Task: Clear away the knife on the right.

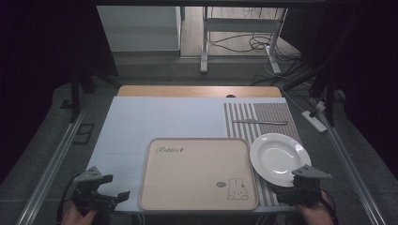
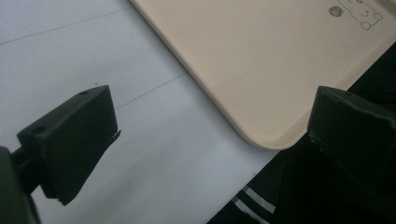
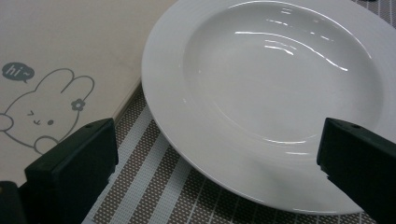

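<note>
My right gripper [image 1: 300, 190] is hovering at the near rim of the plate [image 1: 279, 157], jaws wide apart — lined up for a rim pinch, I'd say. Plate's on the striped mat [image 1: 263, 115], just beside the tray [image 1: 197, 173]. Left gripper [image 1: 101, 194] waits open off the tray's near-left corner — clear of things.

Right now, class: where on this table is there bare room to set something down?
Free: the tray, and the white mat behind and left of it. Crowded: the striped placemat, which holds the plate and knife.
</note>
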`<state>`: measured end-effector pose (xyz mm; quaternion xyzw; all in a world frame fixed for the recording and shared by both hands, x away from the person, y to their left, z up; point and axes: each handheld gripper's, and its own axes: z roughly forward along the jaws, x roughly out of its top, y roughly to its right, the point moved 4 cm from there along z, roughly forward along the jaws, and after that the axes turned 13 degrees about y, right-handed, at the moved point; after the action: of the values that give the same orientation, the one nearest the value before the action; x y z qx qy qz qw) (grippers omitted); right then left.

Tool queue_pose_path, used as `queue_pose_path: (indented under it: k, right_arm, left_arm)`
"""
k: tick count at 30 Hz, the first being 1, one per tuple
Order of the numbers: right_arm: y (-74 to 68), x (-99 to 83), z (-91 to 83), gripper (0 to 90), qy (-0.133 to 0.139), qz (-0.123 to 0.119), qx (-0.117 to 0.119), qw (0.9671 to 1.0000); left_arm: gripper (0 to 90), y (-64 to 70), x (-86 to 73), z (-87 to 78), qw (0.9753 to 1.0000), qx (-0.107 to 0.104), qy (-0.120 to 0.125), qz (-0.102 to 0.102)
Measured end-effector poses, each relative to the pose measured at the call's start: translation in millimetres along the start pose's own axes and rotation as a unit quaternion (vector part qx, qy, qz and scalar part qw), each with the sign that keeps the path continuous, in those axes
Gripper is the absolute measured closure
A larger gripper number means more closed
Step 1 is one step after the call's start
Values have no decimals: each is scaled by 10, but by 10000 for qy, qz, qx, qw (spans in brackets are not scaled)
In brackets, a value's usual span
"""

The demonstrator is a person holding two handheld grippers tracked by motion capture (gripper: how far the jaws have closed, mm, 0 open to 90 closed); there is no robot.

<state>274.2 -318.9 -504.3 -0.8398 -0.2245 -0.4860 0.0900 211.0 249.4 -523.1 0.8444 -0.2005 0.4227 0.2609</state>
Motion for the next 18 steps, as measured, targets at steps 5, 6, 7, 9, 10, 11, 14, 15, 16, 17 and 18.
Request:
queue_pose_path:
  k: [5,6,7,9,10,11,14,15,16,17,18]
  right_arm:
    - [-15,-6,22,0,-120,-73,18,9999]
    - [-16,-6,23,0,-129,-82,17,9999]
    - [-16,-6,23,0,-129,-82,17,9999]
    - [-17,-9,30,0,-178,-75,51,9998]
    - [-19,-10,34,0,-196,-74,52,9998]
    - [-19,-10,34,0,-196,-74,52,9998]
    - [-36,-13,46,0,-251,-145,91,9995]
    - [-37,-14,47,0,-269,-159,93,9995]
    - [-37,-14,47,0,-269,-159,93,9995]
    - [-37,-14,48,0,-276,-175,112,9994]
    - [-38,-14,48,0,-275,-159,118,9994]
  left_arm:
    - [17,-6,-1,-1,10000,-10,16,-24]
    - [18,-6,-1,0,10000,-11,10,-20]
    - [18,-4,-1,0,10000,-10,-3,-21]
    - [17,-4,-1,0,10000,-10,-6,-22]
    - [17,-6,-2,-1,10000,-12,-2,-23]
    - [17,-6,-2,-1,10000,-12,-2,-23]
    - [18,-8,-2,0,10000,-16,3,-32]
    - [17,-8,-2,0,10000,-17,5,-34]
    - [17,-9,-2,0,10000,-17,4,-36]
    - [17,-9,-2,0,10000,-18,4,-37]
    - [17,-9,-2,-1,10000,-18,-1,-38]
